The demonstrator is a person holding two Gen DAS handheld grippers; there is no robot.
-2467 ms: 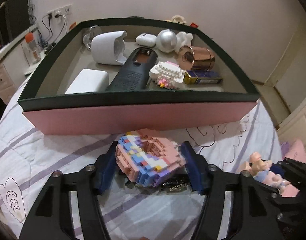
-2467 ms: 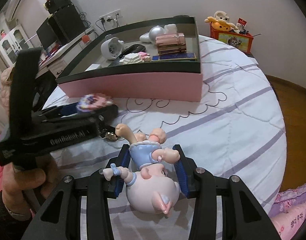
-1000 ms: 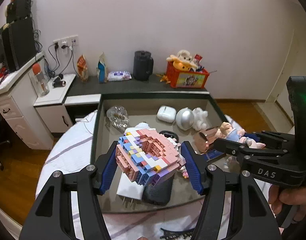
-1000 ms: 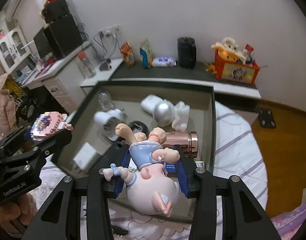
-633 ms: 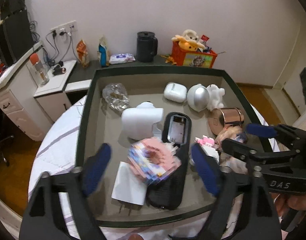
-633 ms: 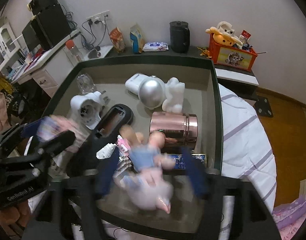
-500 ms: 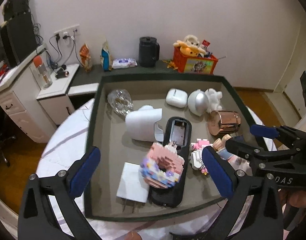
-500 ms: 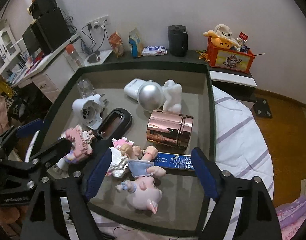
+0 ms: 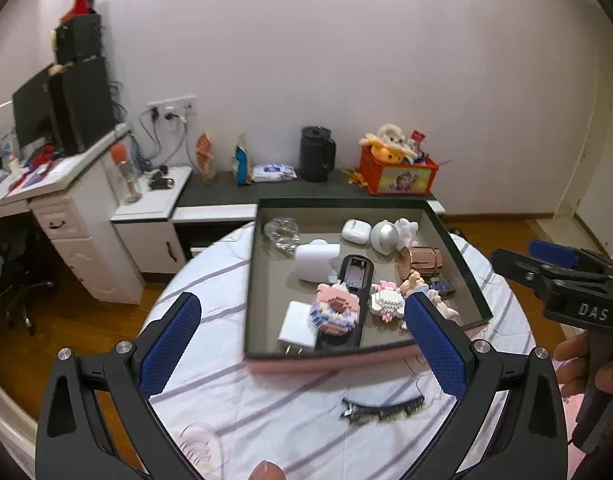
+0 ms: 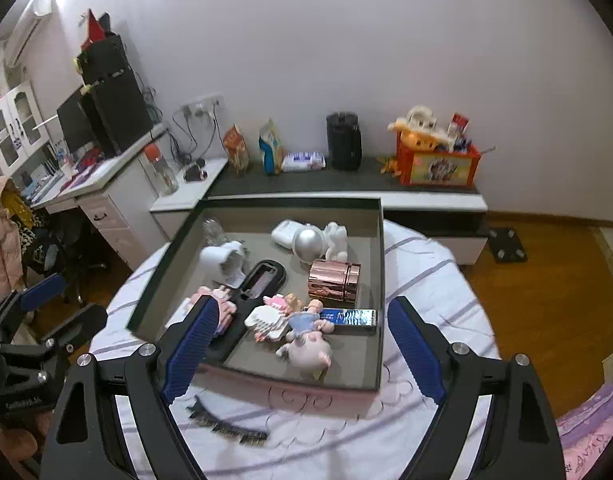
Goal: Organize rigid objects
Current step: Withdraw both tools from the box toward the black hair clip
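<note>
A dark green tray with pink sides (image 9: 253,280) (image 10: 380,280) sits on the round bed. In it lie the pink brick donut (image 9: 337,312) (image 10: 222,304) on a black remote (image 9: 356,276) (image 10: 262,280), the pig doll (image 10: 306,344) (image 9: 438,304), a white brick figure (image 9: 386,300) (image 10: 266,320), a copper cylinder (image 9: 420,259) (image 10: 333,280), a silver ball (image 9: 382,236) and an earbuds case (image 9: 356,231). My left gripper (image 9: 306,344) is open and empty, high above the tray's near edge. My right gripper (image 10: 302,348) is open and empty above the doll.
A black comb (image 9: 382,406) (image 10: 226,426) lies on the striped sheet in front of the tray. A low dark shelf (image 9: 306,190) with a kettle and an orange toy box stands behind. A white desk (image 9: 66,208) is at the left.
Both grippers carried their toys over the tray, opened and dropped them in. Both have since pulled back and up, empty.
</note>
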